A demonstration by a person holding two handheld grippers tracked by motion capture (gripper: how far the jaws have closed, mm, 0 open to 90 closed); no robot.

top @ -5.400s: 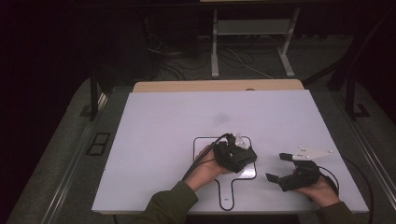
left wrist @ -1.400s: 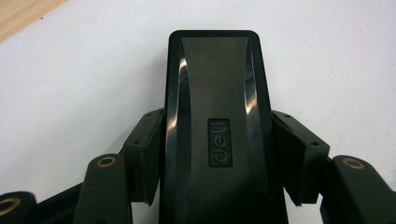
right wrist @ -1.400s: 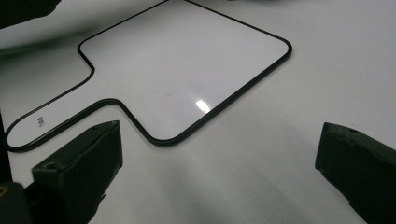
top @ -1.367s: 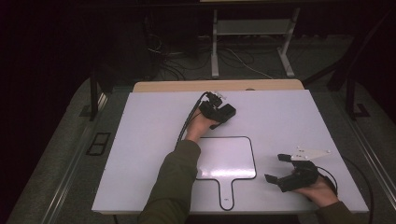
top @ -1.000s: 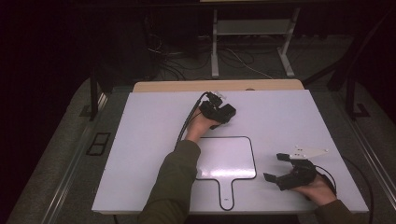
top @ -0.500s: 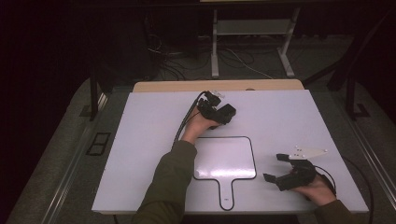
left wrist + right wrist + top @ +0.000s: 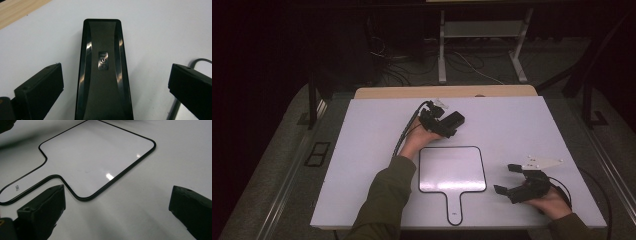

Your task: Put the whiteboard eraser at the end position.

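Observation:
A glossy black oblong block (image 7: 105, 75) with a small logo lies flat on the white table top (image 7: 362, 150), near the back middle (image 7: 454, 121). My left gripper (image 7: 116, 66) (image 7: 446, 125) straddles it; its jaws have just been opening and now stand wide, well clear of the block's sides. A black paddle-shaped outline (image 7: 452, 170) (image 7: 95, 162) is drawn at the table's front middle. My right gripper (image 7: 507, 178) (image 7: 117, 188) rests at the front right, beside that outline, open with nothing between its jaws.
A wooden strip (image 7: 442, 91) runs along the table's far edge. Beyond it on the dark floor stand metal frame legs (image 7: 442, 50) and loose cables (image 7: 402, 57). The left gripper's cable (image 7: 404, 135) trails along the forearm.
The left gripper carried the block from the outline to the back of the table, let go of it and eased back slightly. The right gripper has not moved.

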